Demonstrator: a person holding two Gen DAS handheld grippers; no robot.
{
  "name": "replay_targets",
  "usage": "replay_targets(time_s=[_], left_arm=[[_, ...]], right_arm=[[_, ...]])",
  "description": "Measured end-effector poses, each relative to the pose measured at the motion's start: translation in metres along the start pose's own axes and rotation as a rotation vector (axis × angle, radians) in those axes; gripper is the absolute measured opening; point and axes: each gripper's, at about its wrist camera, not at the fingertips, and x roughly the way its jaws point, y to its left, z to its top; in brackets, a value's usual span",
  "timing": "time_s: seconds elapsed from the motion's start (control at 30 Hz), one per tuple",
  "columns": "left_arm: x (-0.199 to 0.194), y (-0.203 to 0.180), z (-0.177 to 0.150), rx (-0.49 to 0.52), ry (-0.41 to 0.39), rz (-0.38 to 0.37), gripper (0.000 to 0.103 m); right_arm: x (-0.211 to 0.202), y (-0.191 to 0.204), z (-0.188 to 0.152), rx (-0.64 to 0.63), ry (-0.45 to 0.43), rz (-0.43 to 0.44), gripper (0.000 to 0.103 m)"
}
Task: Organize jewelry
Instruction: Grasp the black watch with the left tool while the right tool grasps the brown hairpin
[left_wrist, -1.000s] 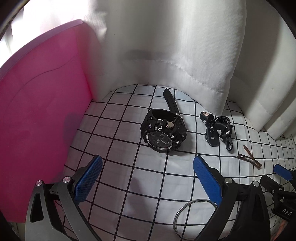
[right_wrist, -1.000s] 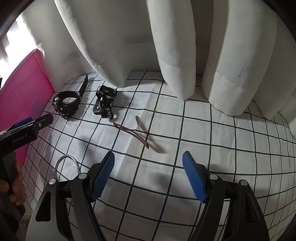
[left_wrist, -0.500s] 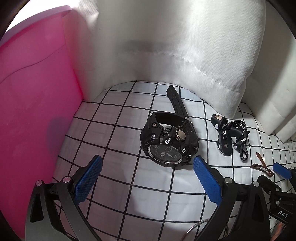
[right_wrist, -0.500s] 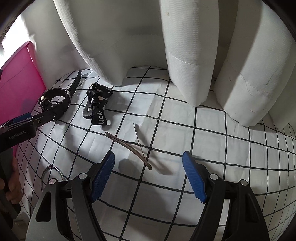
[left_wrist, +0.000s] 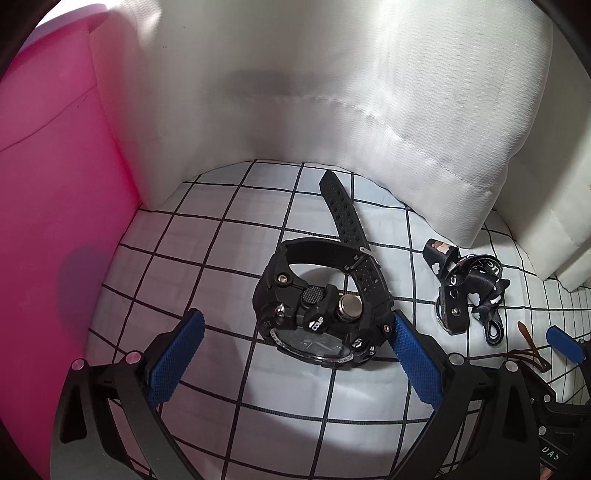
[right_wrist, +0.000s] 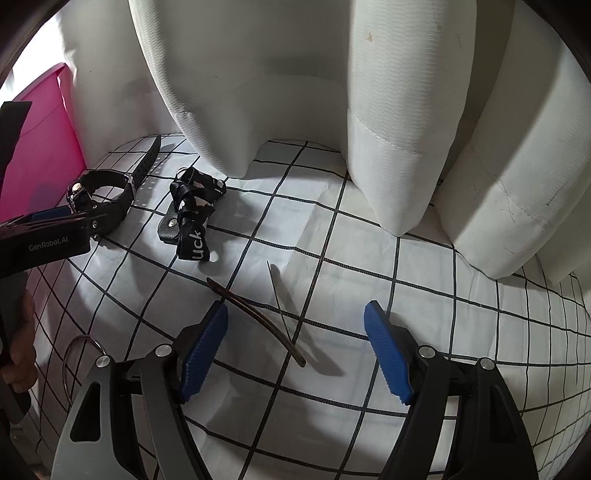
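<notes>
A chunky black wristwatch (left_wrist: 321, 306) lies on the white grid-patterned cloth (left_wrist: 207, 258), its strap reaching back. My left gripper (left_wrist: 295, 354) is open, its blue pads on either side of the watch's near edge, not touching it. The watch also shows in the right wrist view (right_wrist: 105, 199). A black lanyard strap with a clasp (left_wrist: 469, 291) lies right of the watch; it shows in the right view (right_wrist: 192, 218) too. A thin brown curved hair clip (right_wrist: 258, 321) lies between the pads of my open right gripper (right_wrist: 295, 347). A silver ring bangle (right_wrist: 79, 354) lies at the left.
A pink box wall (left_wrist: 51, 221) stands at the left. White padded cushions (right_wrist: 295, 92) close off the back and right of the cloth. The left gripper's body (right_wrist: 44, 240) and the holding hand show at the right view's left edge.
My left gripper has moved forward so the watch now sits between its pads. My right gripper has moved forward over the hair clip. The bangle dropped out of the left view.
</notes>
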Motion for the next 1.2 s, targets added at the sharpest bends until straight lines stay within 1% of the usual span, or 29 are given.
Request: replay_targets(time_s=[0.2, 0.37, 0.5, 0.6, 0.63, 0.67, 0.7, 0.77, 0.8, 0.87, 0.9, 0.93, 1.13, 1.2], left_arm=[[0.018, -0.003, 0.007, 0.005, 0.017, 0.001, 0.097], [0.022, -0.003, 0.01, -0.005, 0.005, -0.005, 0.098], [0.024, -0.004, 0.011, -0.01, -0.004, -0.003, 0.098], [0.022, -0.004, 0.009, -0.009, -0.011, -0.006, 0.095], [0.02, -0.004, 0.008, -0.007, -0.015, -0.007, 0.092], [0.019, -0.005, 0.008, -0.003, -0.02, -0.009, 0.086], [0.018, -0.007, 0.007, 0.003, -0.024, -0.016, 0.082], [0.015, -0.011, 0.007, 0.02, -0.03, -0.027, 0.067], [0.015, -0.012, 0.007, 0.024, -0.027, -0.023, 0.067], [0.015, -0.011, 0.007, 0.011, -0.023, -0.032, 0.067], [0.015, -0.01, 0.006, 0.004, -0.02, -0.037, 0.066], [0.014, -0.009, 0.006, -0.002, -0.018, -0.041, 0.066], [0.005, 0.0, -0.004, -0.02, -0.001, -0.053, 0.066], [0.002, 0.0, -0.002, -0.023, -0.001, -0.058, 0.066]], right_arm=[[0.01, 0.009, 0.007, -0.007, -0.019, -0.001, 0.073], [0.013, 0.014, 0.007, -0.009, -0.038, -0.001, 0.073], [0.012, 0.011, 0.0, -0.011, -0.042, 0.008, 0.073], [0.003, 0.003, -0.009, -0.013, -0.044, 0.011, 0.072], [0.001, 0.002, -0.01, -0.015, -0.044, 0.013, 0.071], [-0.001, 0.002, -0.013, -0.018, -0.043, 0.016, 0.069], [-0.002, 0.002, -0.013, -0.022, -0.043, 0.021, 0.067], [-0.005, 0.004, -0.015, -0.034, -0.044, 0.03, 0.059], [-0.006, 0.005, -0.016, -0.038, -0.046, 0.033, 0.054], [-0.009, 0.007, -0.018, -0.036, -0.051, 0.037, 0.032], [-0.01, 0.006, -0.019, -0.031, -0.052, 0.038, 0.024], [-0.012, 0.004, -0.02, -0.023, -0.052, 0.042, 0.02], [-0.026, -0.004, -0.032, 0.008, -0.065, 0.077, 0.02], [-0.034, -0.008, -0.036, 0.022, -0.074, 0.091, 0.02]])
